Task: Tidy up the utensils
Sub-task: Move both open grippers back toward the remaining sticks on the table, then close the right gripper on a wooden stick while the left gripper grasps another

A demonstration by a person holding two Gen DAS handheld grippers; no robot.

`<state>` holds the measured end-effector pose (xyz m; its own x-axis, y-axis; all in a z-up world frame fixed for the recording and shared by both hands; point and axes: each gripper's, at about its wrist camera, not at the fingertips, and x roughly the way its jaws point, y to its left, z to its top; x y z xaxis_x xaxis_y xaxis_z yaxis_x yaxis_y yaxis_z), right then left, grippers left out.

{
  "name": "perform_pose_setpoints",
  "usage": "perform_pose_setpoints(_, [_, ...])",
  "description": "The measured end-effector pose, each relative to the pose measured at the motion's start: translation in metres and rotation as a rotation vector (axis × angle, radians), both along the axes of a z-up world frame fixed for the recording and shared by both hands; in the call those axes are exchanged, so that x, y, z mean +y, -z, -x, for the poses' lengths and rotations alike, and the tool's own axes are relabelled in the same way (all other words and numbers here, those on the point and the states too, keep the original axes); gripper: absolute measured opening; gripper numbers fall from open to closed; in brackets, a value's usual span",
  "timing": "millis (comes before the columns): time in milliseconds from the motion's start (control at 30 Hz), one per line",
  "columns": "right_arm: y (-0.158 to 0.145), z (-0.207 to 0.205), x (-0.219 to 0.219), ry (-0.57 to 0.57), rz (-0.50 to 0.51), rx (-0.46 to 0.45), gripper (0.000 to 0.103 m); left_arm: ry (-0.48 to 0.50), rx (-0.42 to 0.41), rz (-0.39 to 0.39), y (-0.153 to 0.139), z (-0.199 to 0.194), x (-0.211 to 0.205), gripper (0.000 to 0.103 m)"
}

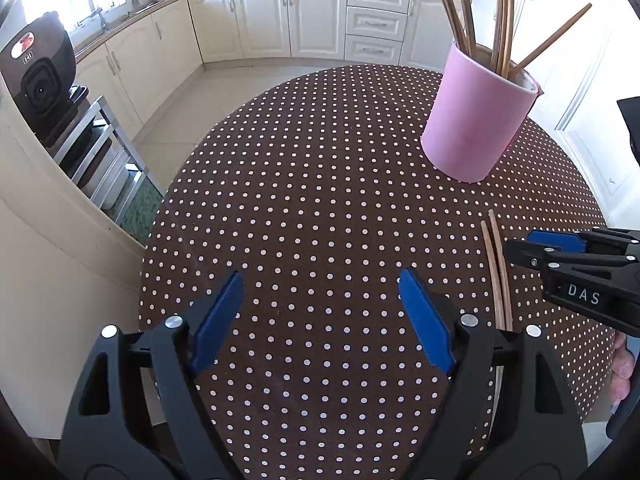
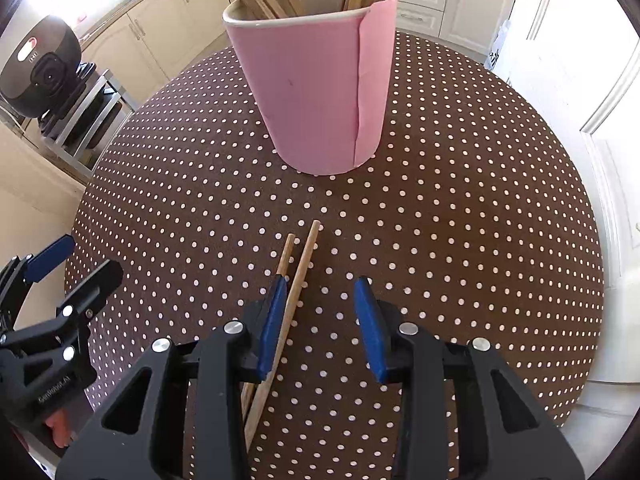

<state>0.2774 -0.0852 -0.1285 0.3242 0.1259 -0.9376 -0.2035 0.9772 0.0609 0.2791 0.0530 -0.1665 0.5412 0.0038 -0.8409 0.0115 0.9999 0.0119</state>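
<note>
Two wooden chopsticks [image 2: 298, 268] lie side by side on the polka-dot table, pointing toward a pink holder [image 2: 316, 80] that has several chopsticks standing in it. My right gripper [image 2: 322, 320] is open just above the table. One chopstick lies between its jaws by the left pad [image 2: 272, 324]; the other passes under that pad. My left gripper [image 1: 320, 320] is open and empty over bare table. In the left wrist view the chopsticks [image 1: 498, 272] lie to its right, the right gripper [image 1: 520, 250] is beside them, and the pink holder [image 1: 476, 120] stands at the far right.
The round table [image 1: 320, 200] has a brown cloth with white dots; its edges fall off on the left and right. Kitchen cabinets [image 1: 288, 16] line the back. A black appliance [image 1: 38, 76] sits on a metal rack at the left.
</note>
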Motion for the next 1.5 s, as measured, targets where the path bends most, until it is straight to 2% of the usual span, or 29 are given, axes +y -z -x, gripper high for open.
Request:
perform_pose_setpoints(167, [0.005, -0.008, 0.01, 0.004, 0.028, 0.001, 0.026, -0.006, 0.015, 0.011, 0.004, -0.003, 0.003, 0.079])
perform_pose_setpoints(367, [0.013, -0.007, 0.023, -0.019, 0.053, -0.013, 0.023, 0.001, 0.035, 0.018, 0.01, -0.006, 0.0, 0.079])
perform_pose_setpoints(467, [0.016, -0.003, 0.034, -0.044, 0.085, -0.036, 0.009, 0.003, 0.042, 0.019, 0.013, -0.008, -0.004, 0.079])
perform_pose_setpoints(767, [0.019, 0.004, 0.024, -0.099, 0.071, -0.047, 0.004, 0.043, 0.057, 0.06, 0.013, -0.014, -0.024, 0.079])
perform_pose_setpoints(933, [0.017, 0.007, 0.002, -0.065, 0.062, -0.043, 0.004, 0.103, 0.081, 0.124, 0.012, -0.021, -0.049, 0.079])
perform_pose_setpoints(1067, [0.016, 0.009, -0.014, -0.042, 0.051, -0.042, 0.004, 0.148, 0.099, 0.122, 0.011, -0.027, -0.073, 0.078])
perform_pose_setpoints(1133, [0.015, 0.01, -0.023, -0.038, 0.043, -0.04, 0.004, 0.168, 0.113, 0.104, 0.013, -0.031, -0.084, 0.069])
perform_pose_setpoints(1200, [0.014, 0.013, -0.032, -0.028, 0.036, -0.04, 0.004, 0.165, 0.143, 0.088, 0.017, -0.037, -0.093, 0.064])
perform_pose_setpoints(1300, [0.013, 0.016, -0.046, -0.018, 0.014, -0.035, 0.004, 0.121, 0.206, 0.071, 0.027, -0.051, -0.1, 0.051])
perform_pose_setpoints(1500, [0.009, 0.022, -0.062, -0.019, 0.001, -0.041, 0.005, 0.121, 0.264, 0.111, 0.028, -0.073, -0.115, 0.046])
